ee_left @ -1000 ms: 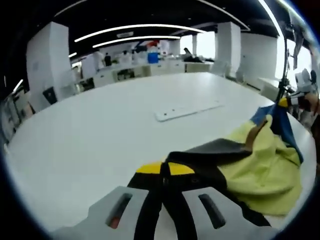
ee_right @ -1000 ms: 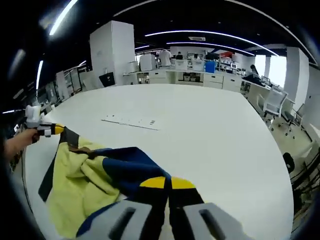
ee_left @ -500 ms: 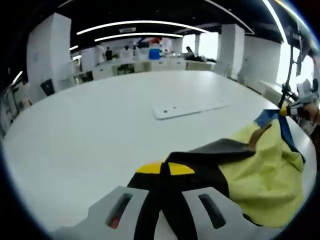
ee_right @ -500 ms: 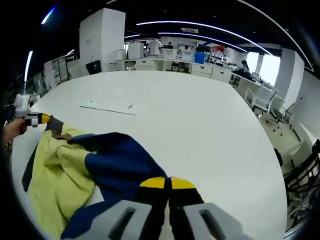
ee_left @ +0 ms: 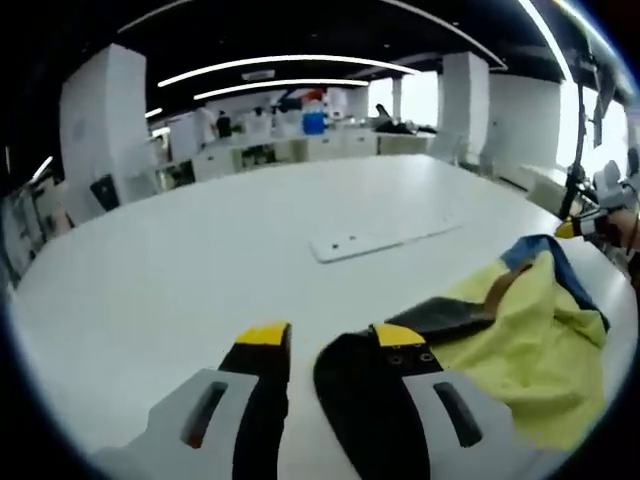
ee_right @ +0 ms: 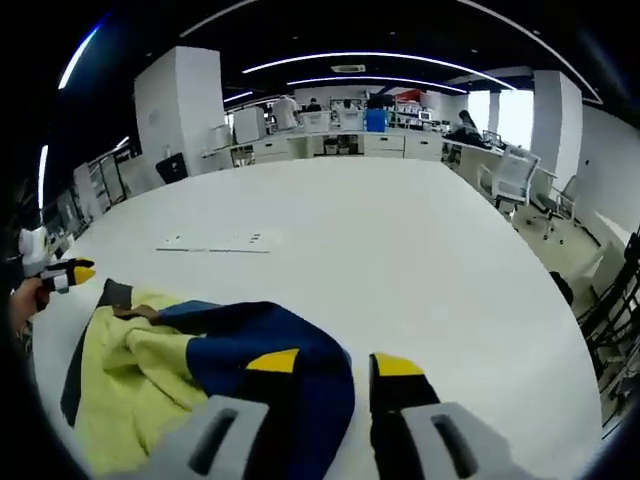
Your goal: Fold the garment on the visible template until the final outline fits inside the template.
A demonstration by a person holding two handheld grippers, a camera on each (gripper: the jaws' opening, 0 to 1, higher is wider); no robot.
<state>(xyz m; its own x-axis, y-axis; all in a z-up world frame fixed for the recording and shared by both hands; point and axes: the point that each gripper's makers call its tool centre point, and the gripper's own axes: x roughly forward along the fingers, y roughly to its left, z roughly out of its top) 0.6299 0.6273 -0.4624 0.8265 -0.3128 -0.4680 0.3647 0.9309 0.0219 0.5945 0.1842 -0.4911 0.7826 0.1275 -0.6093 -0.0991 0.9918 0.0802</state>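
The garment lies crumpled on the white table. It is mostly pale yellow with a black panel and a blue part. My left gripper is open at the garment's black edge, and the black cloth lies slack against its right jaw. My right gripper is open at the blue part, with blue cloth resting over its left jaw. The yellow cloth spreads left of it. Each gripper appears small in the other's view, at the far end of the garment, held by a hand.
A flat white strip with small holes lies on the table beyond the garment. The table edge runs close behind the garment. Office chairs stand by the table's right side, with desks and people far behind.
Both grippers, shut on the cloth in the earlier frames, have opened and let go of the garment. The cloth has slackened and settled onto the table.
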